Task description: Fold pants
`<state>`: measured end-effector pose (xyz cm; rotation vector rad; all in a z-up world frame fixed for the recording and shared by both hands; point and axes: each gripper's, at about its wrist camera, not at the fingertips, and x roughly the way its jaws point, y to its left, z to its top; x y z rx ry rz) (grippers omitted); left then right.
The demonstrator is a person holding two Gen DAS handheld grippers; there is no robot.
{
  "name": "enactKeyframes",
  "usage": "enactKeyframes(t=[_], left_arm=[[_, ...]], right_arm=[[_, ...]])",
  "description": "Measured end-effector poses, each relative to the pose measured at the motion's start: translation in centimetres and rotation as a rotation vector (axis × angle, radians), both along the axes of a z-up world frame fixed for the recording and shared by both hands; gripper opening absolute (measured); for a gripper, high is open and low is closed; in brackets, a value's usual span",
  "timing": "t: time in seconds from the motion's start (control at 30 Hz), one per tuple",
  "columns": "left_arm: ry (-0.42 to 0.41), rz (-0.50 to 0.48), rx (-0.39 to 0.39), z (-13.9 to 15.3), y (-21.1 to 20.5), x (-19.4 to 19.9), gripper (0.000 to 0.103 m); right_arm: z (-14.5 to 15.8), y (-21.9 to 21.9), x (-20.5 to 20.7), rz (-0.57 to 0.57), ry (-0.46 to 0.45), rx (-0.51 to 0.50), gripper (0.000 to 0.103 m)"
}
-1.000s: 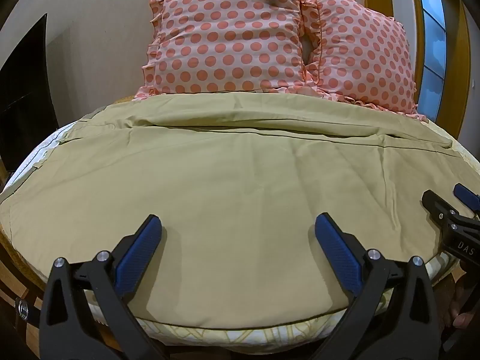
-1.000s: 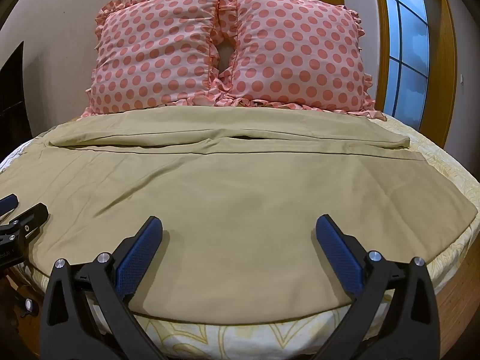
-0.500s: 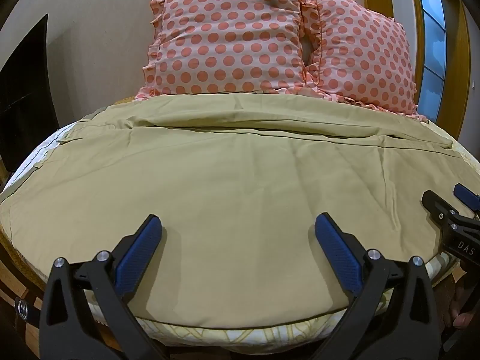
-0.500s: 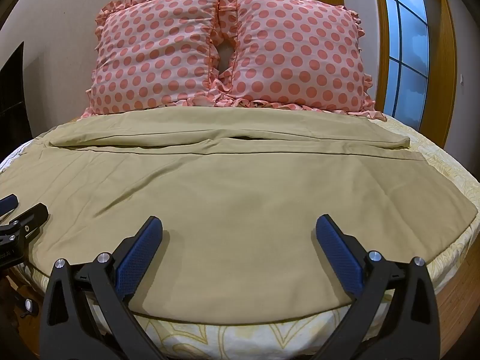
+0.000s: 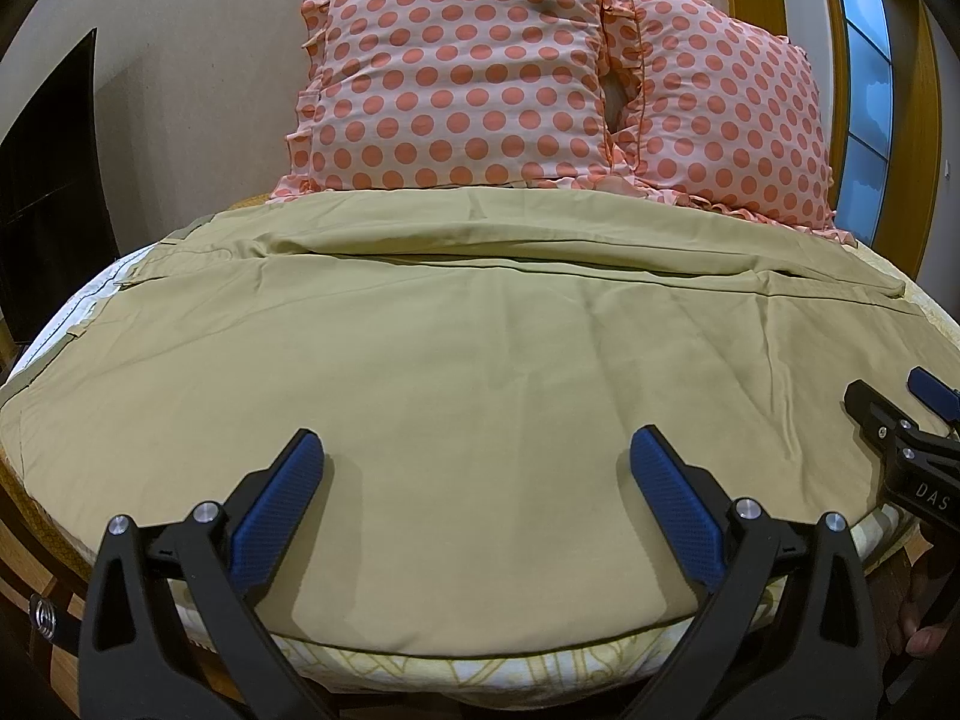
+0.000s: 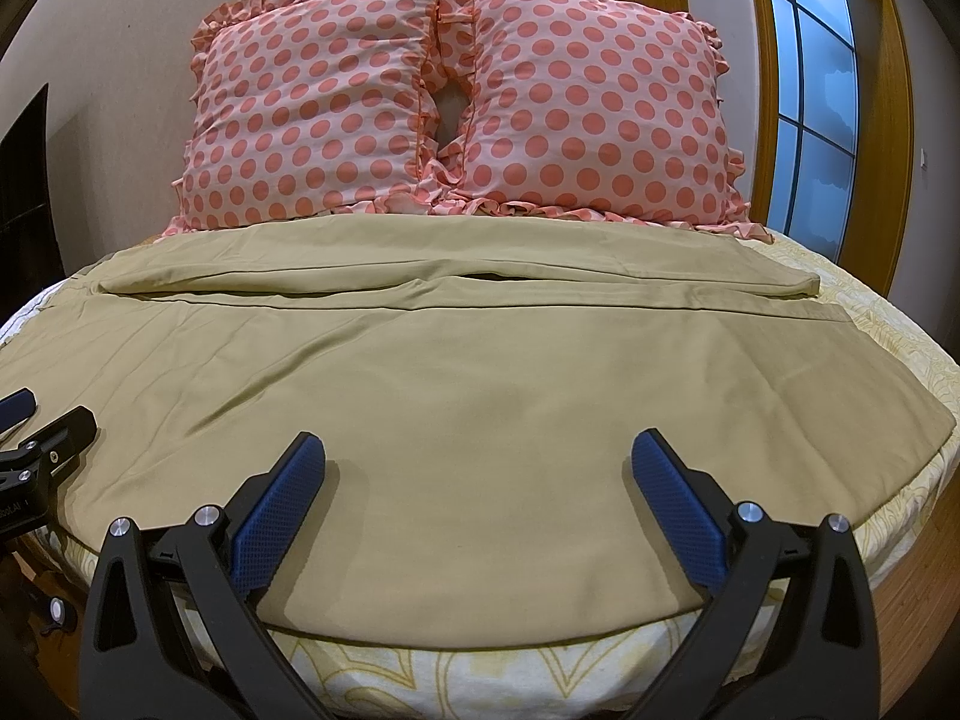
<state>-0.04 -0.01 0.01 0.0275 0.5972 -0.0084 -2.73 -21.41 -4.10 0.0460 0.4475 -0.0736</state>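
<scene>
Khaki pants (image 5: 480, 372) lay flat across bed (image 6: 480, 669), near hem under both tools. Left gripper (image 5: 477, 468) spread wide, holding nothing; right gripper (image 6: 478, 471) likewise.

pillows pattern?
Pink with coral polka dots and ruffled edges; the pillows show best in the right wrist view.
</scene>
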Motion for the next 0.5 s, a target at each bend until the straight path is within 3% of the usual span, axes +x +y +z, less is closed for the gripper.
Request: enactKeyframes(t=[0.5], left_arm=[[-0.002, 0.0, 0.0, 0.0, 0.0, -0.01, 0.101]], right_arm=[[-0.09, -0.02, -0.09, 0.0, -0.003, 0.0, 0.102]])
